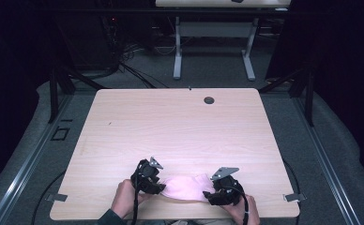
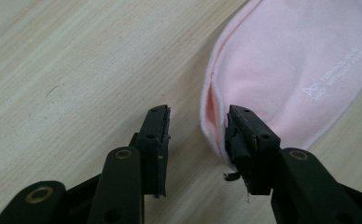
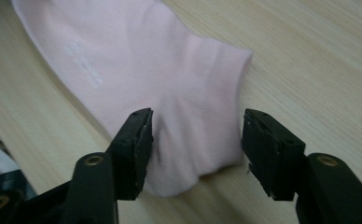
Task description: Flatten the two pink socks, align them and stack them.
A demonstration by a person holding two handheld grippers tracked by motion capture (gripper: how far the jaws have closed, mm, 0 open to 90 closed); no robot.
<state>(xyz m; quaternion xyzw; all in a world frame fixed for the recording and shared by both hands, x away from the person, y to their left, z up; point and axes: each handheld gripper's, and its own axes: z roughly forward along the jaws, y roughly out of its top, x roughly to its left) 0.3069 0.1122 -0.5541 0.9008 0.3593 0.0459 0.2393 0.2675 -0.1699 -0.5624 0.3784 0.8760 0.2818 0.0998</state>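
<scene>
the work looks only at its beginning: the small pale pink cotton sock (image 1: 185,187) lies flat on the light wooden table (image 1: 170,126), close to the near edge, and neither tool has taken it yet. on the left, the left gripper (image 2: 198,122) stands with its jaws apart at a narrow gap, right at the sock's rounded end; one jaw is over bare wood, the other just over the fabric edge. in the middle the sock is smooth, with a small white print (image 2: 333,79) and a seam along its border. on the right, the right gripper (image 3: 197,126) has its jaws wide on both sides of the other end, where the cloth makes small wrinkles. i judge the grasping of both ends is left to do
</scene>
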